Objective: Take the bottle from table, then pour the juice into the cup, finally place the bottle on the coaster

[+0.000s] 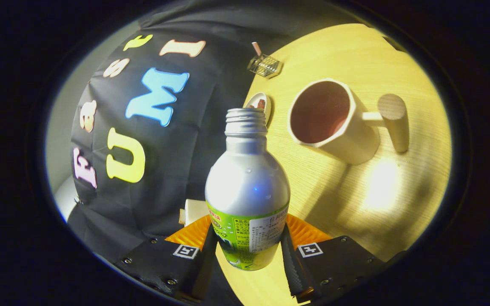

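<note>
Gripper (pixel 248 248): the two fingers are pinching the bottle (pixel 247 191) at its labelled lower body, one finger on each side, pressing against the label. The hold is low on the body, which leaves the shoulder and neck free, a sensible grip for tipping the mouth towards a vessel.

Bottle: silver metal with a green label, cap off, threaded mouth open. It lies along the fingers with the neck pointing away from them. The view is rolled, with the table (pixel 389 199) standing to one side of the bottle. In my judgement the bottle is lifted and tilted, though whether its base has fully cleared the table cannot be told, since the base sits between the fingers.

Cup (pixel 328 119): a pale mug with a round wooden handle, standing well in from the table's edges, beyond the fingers and apart from the bottle's mouth. Its inside looks dark; whether it already holds juice cannot be told. No stream is visible.

Further objects: a small pale dish (pixel 261 104) lies just behind the bottle mouth near the table's far edge, and a small wire-like item (pixel 265 64) lies beyond it at that edge. The coaster cannot be identified with certainty.

Assessment: the take step looks done; pouring is the step in hand, and the mouth must close on the cup rim first.
</note>
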Demonstrator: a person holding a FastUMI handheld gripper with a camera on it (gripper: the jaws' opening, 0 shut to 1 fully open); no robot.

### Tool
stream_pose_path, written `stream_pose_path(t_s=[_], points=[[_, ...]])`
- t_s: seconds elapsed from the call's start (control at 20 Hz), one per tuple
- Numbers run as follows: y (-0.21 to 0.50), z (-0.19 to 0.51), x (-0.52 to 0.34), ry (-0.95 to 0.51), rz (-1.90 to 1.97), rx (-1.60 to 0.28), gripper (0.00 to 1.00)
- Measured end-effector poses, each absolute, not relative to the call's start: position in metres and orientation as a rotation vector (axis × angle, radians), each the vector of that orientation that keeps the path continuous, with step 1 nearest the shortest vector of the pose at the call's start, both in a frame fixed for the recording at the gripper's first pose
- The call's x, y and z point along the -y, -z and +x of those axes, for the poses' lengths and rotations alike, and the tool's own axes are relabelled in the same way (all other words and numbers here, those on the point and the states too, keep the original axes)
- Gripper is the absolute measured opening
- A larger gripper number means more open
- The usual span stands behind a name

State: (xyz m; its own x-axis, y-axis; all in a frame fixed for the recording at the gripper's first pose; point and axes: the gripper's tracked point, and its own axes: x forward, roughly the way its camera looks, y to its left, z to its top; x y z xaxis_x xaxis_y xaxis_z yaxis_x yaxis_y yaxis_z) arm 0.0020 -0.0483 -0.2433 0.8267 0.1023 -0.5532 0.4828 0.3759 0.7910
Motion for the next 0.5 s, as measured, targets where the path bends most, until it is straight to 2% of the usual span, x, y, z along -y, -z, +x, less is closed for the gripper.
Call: stream_pose_path(t_s=[0.5], points=[[0.233, 0.007, 0.054, 0.229, 0.88, -0.544, 0.7]])
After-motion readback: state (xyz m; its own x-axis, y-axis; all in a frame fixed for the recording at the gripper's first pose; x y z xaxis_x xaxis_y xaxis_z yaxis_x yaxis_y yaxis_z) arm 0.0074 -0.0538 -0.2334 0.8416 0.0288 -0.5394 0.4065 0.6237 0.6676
